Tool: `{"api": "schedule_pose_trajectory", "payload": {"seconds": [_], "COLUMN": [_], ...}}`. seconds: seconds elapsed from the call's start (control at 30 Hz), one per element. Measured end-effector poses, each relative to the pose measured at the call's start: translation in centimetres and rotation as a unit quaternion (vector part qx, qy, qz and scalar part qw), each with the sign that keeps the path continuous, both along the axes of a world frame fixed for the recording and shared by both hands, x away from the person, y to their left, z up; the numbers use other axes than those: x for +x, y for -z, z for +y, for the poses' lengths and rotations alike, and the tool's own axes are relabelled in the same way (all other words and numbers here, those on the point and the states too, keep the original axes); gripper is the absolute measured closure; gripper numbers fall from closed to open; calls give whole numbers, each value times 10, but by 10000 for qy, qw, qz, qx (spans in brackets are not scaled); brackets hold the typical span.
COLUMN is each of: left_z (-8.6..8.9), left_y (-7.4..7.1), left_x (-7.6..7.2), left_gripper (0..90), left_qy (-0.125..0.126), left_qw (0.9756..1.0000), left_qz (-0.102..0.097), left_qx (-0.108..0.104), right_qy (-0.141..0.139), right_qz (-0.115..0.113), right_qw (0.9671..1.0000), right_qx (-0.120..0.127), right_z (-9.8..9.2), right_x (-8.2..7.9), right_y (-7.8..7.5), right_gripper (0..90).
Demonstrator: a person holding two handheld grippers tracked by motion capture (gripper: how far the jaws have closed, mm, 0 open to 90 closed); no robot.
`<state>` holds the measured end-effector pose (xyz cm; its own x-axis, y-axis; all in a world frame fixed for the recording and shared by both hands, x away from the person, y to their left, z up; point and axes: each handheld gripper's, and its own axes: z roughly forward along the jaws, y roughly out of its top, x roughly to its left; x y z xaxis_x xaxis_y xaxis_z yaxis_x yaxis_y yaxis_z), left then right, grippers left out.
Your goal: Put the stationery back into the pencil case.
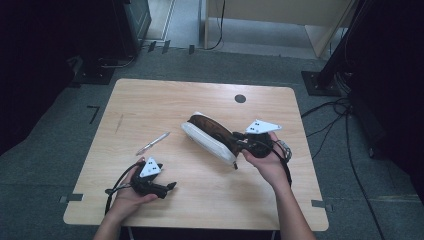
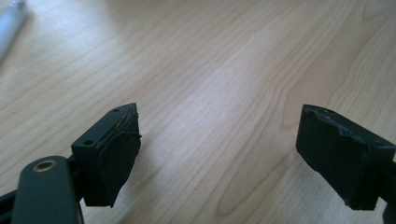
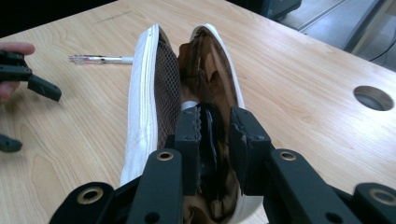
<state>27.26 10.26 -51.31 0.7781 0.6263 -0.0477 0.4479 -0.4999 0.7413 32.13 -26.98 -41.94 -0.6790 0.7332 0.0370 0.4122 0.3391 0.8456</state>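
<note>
High view: the right gripper (image 1: 239, 141) is clamped on the heel end of a shoe (image 1: 210, 136), which lies tilted on its side near the table (image 1: 150, 95) centre. The left gripper (image 1: 167, 187) rests near the front edge, jaws apart, holding nothing. A pen (image 1: 152, 143) lies between it and the shoe.

Left gripper view: jaws wide apart over bare wood.

Right gripper view: jaws nearly closed on the shoe's (image 3: 159, 93) heel rim. White sole, brown mesh upper. No readable lettering.

A lab-like recording room: bare wooden table (image 1: 150, 100), grey carpet (image 1: 45, 150), floor cables (image 1: 350, 145), black stands (image 1: 335, 60).
</note>
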Motion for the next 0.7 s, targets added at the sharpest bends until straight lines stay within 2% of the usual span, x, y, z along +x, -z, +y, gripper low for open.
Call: {"api": "schedule_pose_trajectory", "payload": {"seconds": [0.1, 0.2, 0.3, 0.37, 0.4, 0.47, 0.57, 0.7], "left_z": [5, 8, 17, 23, 26, 30, 35, 41], "left_y": [-3, -6, -11, -14, -16, -17, -16, -16], "left_x": [1, 2, 6, 9, 11, 16, 22, 31], "left_gripper": [142, 144, 160, 251, 254, 260, 274, 317], "left_qy": [-111, -288, -462, -639, -734, -902, -1226, -1504], "left_qw": [9999, 9993, 9984, 9967, 9958, 9945, 9912, 9870], "left_qz": [-30, -216, -309, -447, -482, -451, -475, -548], "left_qx": [-92, 61, -102, -243, -263, -287, -124, 152], "right_qy": [41, 57, 56, 57, 70, 114, 153, 186], "right_qz": [-5, -68, -71, -79, -86, -93, -103, -66], "right_qw": [10000, 9999, 9999, 9999, 9998, 9997, 9995, 9994], "right_qx": [82, 98, 141, 141, 154, 189, 242, 286], "right_z": [-6, -13, -20, -25, -27, -33, -41, -52], "right_x": [-6, -12, -18, -21, -23, -27, -33, -40], "right_y": [-2, -1, 1, 3, 4, 6, 11, 19], "right_gripper": [722, 691, 649, 634, 625, 618, 618, 619]}}
